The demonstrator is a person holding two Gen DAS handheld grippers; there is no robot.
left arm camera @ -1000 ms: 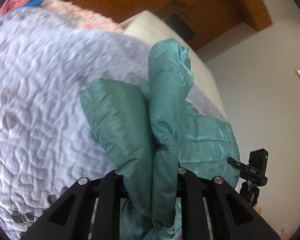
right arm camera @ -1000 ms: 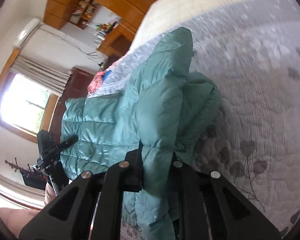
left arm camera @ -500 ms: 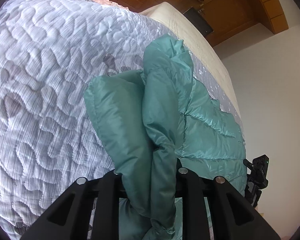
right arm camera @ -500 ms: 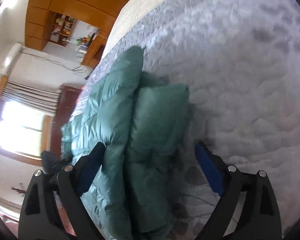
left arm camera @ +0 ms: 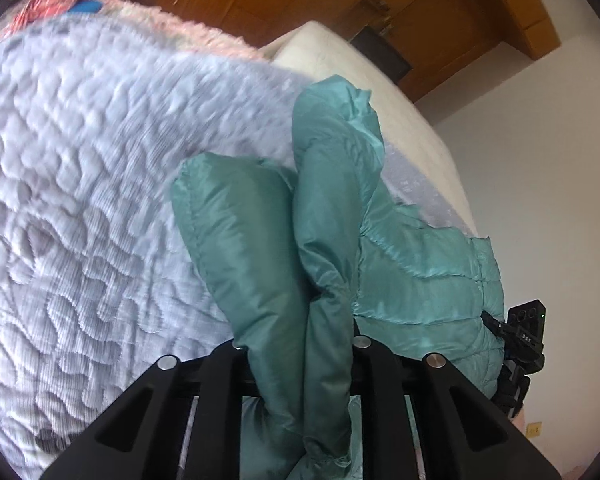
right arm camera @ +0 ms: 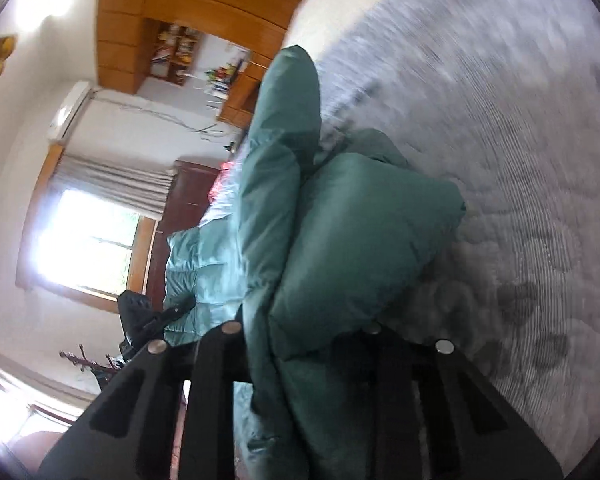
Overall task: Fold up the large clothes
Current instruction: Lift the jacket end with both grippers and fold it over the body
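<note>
A teal puffer jacket (left arm camera: 420,264) lies on a bed under a grey-white quilted cover (left arm camera: 80,200). My left gripper (left arm camera: 296,344) has a bunched fold of the jacket between its jaws; they are closing and pinch the fabric, which rises in two puffy lobes ahead. In the right wrist view the jacket (right arm camera: 360,240) fills the middle over the quilt (right arm camera: 520,160). The jaws of my right gripper (right arm camera: 304,332) are closing on another thick fold and press on it. Fabric hides all the fingertips.
A pink and red blanket (left arm camera: 60,0) lies at the far end of the bed. Wooden cabinets (left arm camera: 340,4) line the wall behind. A black device on a stand (left arm camera: 524,336) is beside the bed. A curtained window (right arm camera: 88,232) glares at the left.
My right gripper opened wide around the jacket fold half a second ago and has closed on it again. My left gripper kept its hold on the fabric.
</note>
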